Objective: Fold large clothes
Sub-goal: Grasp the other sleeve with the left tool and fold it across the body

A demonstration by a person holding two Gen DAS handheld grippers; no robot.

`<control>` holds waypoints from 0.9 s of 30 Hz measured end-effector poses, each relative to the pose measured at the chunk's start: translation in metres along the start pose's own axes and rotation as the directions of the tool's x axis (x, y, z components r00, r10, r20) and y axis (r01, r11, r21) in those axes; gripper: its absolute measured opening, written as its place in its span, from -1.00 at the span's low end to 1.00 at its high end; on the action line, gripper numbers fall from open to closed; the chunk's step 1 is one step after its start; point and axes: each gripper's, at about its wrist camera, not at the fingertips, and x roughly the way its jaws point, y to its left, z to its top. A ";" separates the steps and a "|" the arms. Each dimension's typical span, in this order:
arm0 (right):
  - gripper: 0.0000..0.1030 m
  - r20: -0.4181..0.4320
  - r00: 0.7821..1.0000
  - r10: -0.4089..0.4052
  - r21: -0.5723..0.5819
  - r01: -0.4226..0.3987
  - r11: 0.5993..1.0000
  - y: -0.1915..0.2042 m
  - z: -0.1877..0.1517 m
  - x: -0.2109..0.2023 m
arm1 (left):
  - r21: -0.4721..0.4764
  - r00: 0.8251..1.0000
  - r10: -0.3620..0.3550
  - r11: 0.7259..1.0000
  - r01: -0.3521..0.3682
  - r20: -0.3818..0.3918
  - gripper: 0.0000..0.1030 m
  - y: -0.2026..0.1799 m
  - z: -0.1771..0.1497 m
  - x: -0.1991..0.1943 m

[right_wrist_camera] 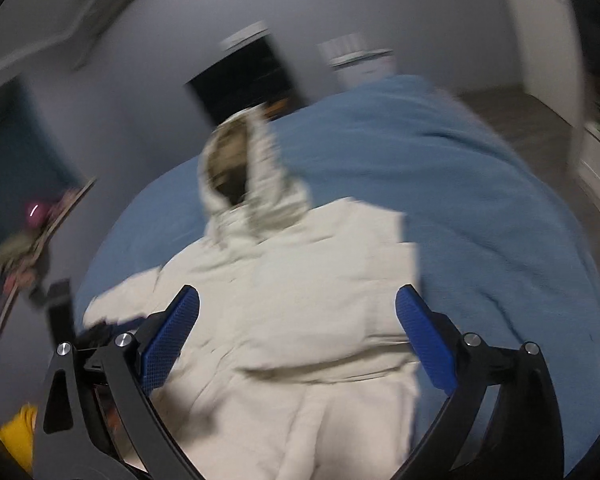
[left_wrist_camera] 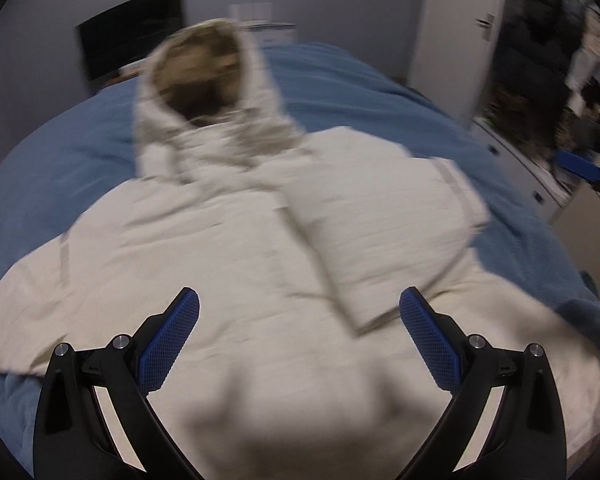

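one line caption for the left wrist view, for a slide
Open left gripper above a cream hooded jacket spread on a blue blanket, one sleeve folded across its front.

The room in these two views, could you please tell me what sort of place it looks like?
Most likely a bedroom at home. A white hooded jacket lies spread on a bed with a blue blanket, a dark screen stands by the far wall, and a white cupboard door is off to the right.
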 end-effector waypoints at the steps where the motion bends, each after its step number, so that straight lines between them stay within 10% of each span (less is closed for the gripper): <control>1: 0.83 0.013 1.000 -0.011 0.056 0.010 0.998 -0.011 0.001 -0.001 | 0.027 1.000 -0.031 0.999 0.031 -0.004 0.88 -0.014 0.005 0.007; 17: 0.84 0.068 0.995 -0.067 0.251 0.048 0.967 -0.062 -0.001 0.004 | 0.390 0.995 0.046 0.921 -0.007 -0.090 0.44 -0.152 0.007 0.126; 22: 0.84 0.055 0.996 -0.064 0.244 0.049 0.969 -0.061 -0.004 0.013 | 0.380 0.995 0.034 0.925 0.006 -0.098 -0.79 -0.138 0.007 0.123; 27: 0.83 0.049 0.997 -0.063 0.223 0.050 0.974 -0.056 -0.007 0.018 | 0.340 0.999 0.007 0.940 0.009 -0.047 -0.93 -0.109 0.014 0.081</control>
